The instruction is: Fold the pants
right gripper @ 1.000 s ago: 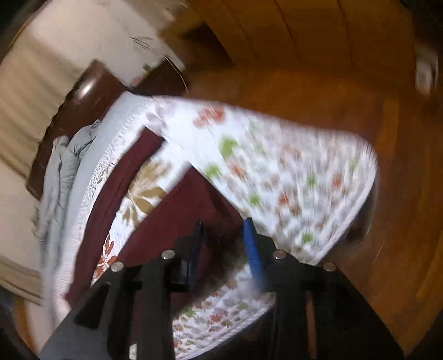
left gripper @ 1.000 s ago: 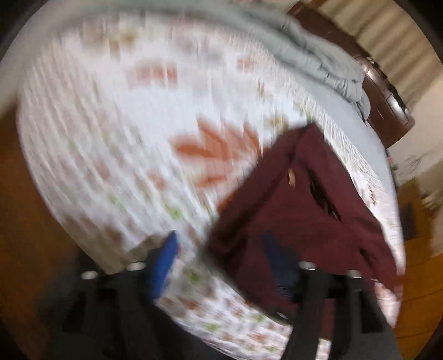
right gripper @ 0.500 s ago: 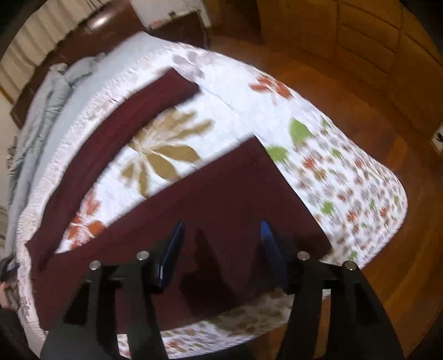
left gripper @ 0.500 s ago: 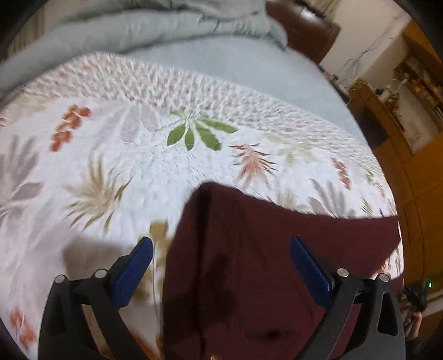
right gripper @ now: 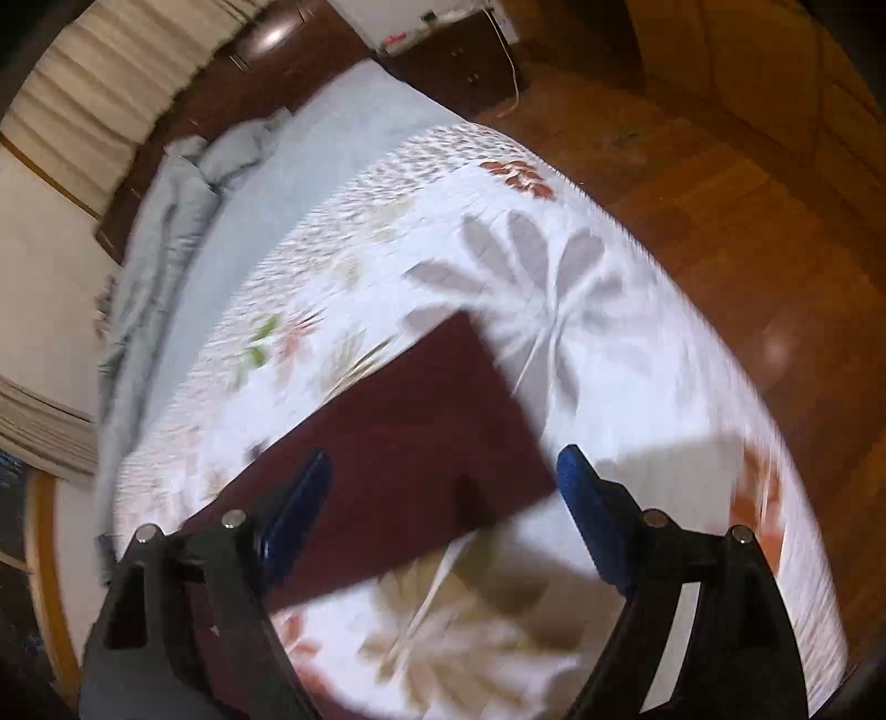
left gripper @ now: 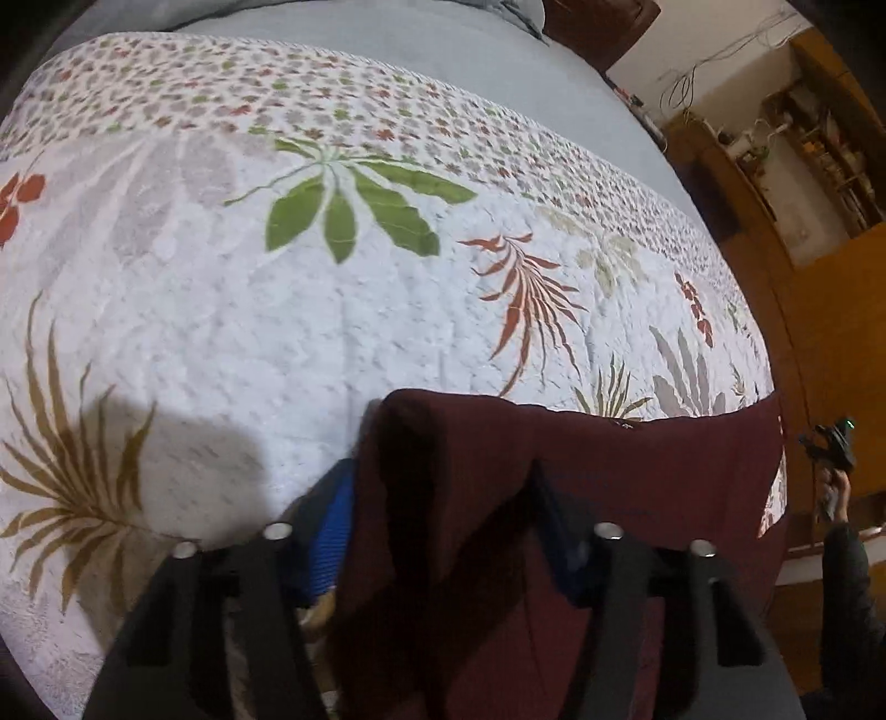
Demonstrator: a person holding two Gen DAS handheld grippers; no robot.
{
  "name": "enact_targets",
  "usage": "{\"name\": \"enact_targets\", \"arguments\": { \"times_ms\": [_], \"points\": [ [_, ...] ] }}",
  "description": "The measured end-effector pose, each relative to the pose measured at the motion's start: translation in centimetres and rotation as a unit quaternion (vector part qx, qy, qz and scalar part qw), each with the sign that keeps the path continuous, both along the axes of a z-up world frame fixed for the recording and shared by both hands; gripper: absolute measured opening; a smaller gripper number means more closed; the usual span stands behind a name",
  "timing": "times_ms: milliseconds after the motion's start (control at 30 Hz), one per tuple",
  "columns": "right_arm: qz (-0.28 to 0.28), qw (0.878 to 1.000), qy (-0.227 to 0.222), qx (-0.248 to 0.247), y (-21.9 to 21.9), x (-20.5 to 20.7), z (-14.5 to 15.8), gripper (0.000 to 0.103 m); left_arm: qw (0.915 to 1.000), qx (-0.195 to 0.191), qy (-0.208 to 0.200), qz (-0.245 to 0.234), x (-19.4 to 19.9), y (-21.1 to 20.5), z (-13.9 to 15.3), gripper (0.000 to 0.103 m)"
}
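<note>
Dark maroon pants (left gripper: 637, 476) lie on a white leaf-print bedspread (left gripper: 332, 310). In the left wrist view my left gripper (left gripper: 443, 515) has its blue pads on either side of a raised fold of the pants and grips it; the cloth bulges up between the fingers. In the right wrist view a flat pant leg (right gripper: 421, 443) runs toward the far right, ending in a square hem. My right gripper (right gripper: 443, 493) is wide open above it, left pad over the cloth, right pad over bare bedspread, holding nothing.
A grey sheet and a rumpled grey blanket (right gripper: 183, 221) lie at the head of the bed. Dark wooden headboard (right gripper: 266, 44) and wooden floor (right gripper: 747, 210) surround it. The bed's edge is close on the right in both views.
My left gripper has closed in on the pants' edge and pinched up a fold. My right gripper has opened wider and moved along the leg toward its hem.
</note>
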State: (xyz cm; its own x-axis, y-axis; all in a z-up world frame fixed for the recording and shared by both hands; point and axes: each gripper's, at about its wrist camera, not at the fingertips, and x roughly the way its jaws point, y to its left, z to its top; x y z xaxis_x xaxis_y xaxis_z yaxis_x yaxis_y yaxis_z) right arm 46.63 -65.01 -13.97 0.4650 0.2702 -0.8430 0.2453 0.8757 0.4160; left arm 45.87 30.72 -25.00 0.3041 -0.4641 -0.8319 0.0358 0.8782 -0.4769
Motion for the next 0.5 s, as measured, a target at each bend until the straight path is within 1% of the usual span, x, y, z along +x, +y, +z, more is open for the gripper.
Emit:
{"name": "enact_targets", "arguments": {
  "times_ms": [100, 133, 167, 233, 300, 333, 367, 400, 433, 467, 500],
  "points": [
    [0.024, 0.999, 0.025, -0.007, -0.5, 4.1, -2.6, 0.083, 0.9999, -0.011, -0.008, 0.005, -0.3, 0.3, 0.3, 0.051],
    [0.035, 0.999, 0.03, -0.011, -0.4, 5.3, -3.3, 0.083, 0.9999, -0.013, -0.007, 0.007, -0.3, 0.3, 0.3, 0.051],
    [0.041, 0.999, 0.031, -0.014, -0.3, 6.0, -3.9, 0.083, 0.9998, -0.013, -0.005, 0.01, -0.2, 0.2, 0.1, 0.053],
    [0.056, 0.998, 0.033, -0.014, -0.3, 7.2, -5.3, 0.084, 0.999, -0.034, -0.004, 0.029, 0.2, 0.0, -0.1, 0.071],
    [0.075, 0.997, 0.028, 0.007, -0.1, 7.9, -6.3, 0.083, 0.998, -0.047, -0.009, 0.043, 0.5, -0.7, 0.0, 0.082],
    [0.087, 0.996, 0.028, 0.013, 0.0, 7.8, -6.3, 0.08, 0.9982, -0.039, -0.013, 0.043, 0.6, -1.4, 0.0, 0.084],
    [0.1, 0.994, 0.028, 0.019, 0.3, 7.7, -6.4, 0.056, 0.9987, -0.026, -0.014, 0.041, 0.6, -1.9, 0.1, 0.083],
    [0.125, 0.991, 0.04, 0.04, 0.7, 7.5, -6.7, 0.028, 0.9989, -0.012, -0.016, 0.042, 0.6, -2.1, 0.2, 0.076],
    [0.133, 0.989, 0.047, 0.043, 0.8, 7.3, -6.8, 0.021, 0.9987, -0.014, -0.016, 0.047, 0.5, -2.0, 0.3, 0.068],
    [0.141, 0.988, 0.049, 0.043, 0.7, 6.8, -6.6, 0.02, 0.9983, -0.024, -0.016, 0.051, 0.4, -1.7, 0.4, 0.05],
    [0.144, 0.988, 0.044, 0.045, 0.6, 6.4, -6.2, 0.018, 0.998, -0.026, -0.02, 0.053, 0.1, -1.4, 0.7, 0.04]
  ]
}}
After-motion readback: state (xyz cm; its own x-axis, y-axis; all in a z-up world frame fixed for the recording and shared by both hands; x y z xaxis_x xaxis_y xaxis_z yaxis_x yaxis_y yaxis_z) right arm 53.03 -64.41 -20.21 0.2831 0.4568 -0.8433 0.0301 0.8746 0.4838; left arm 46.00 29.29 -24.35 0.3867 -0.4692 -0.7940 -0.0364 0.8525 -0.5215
